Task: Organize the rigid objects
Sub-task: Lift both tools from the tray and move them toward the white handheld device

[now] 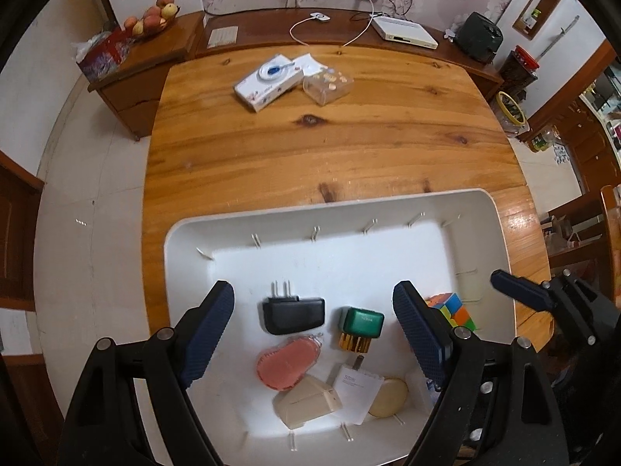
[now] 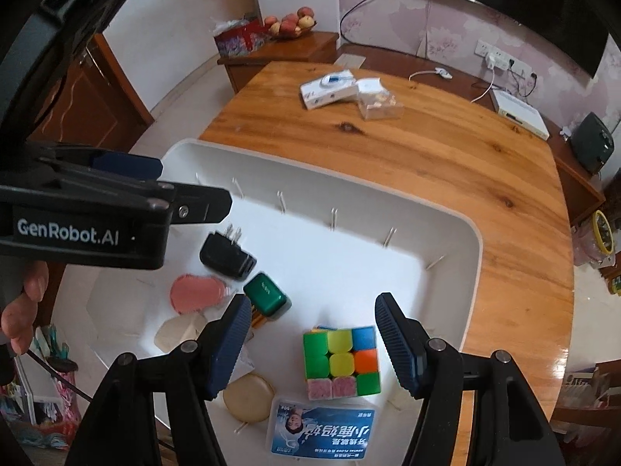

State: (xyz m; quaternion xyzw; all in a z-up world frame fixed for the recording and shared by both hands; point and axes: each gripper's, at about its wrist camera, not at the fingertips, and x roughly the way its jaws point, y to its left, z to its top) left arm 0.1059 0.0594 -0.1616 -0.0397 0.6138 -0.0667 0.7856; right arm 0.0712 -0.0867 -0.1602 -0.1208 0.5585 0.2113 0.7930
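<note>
A white bin on the wooden table holds a black plug adapter, a green box, a pink oval brush, a beige wedge, a round beige puck, a colour cube and a blue-labelled floss box. My left gripper is open and empty above the adapter and green box. My right gripper is open and empty, with its fingers on either side of the cube.
A white carton and a clear plastic box lie at the table's far side. A low wooden cabinet with a white router and cables runs behind the table.
</note>
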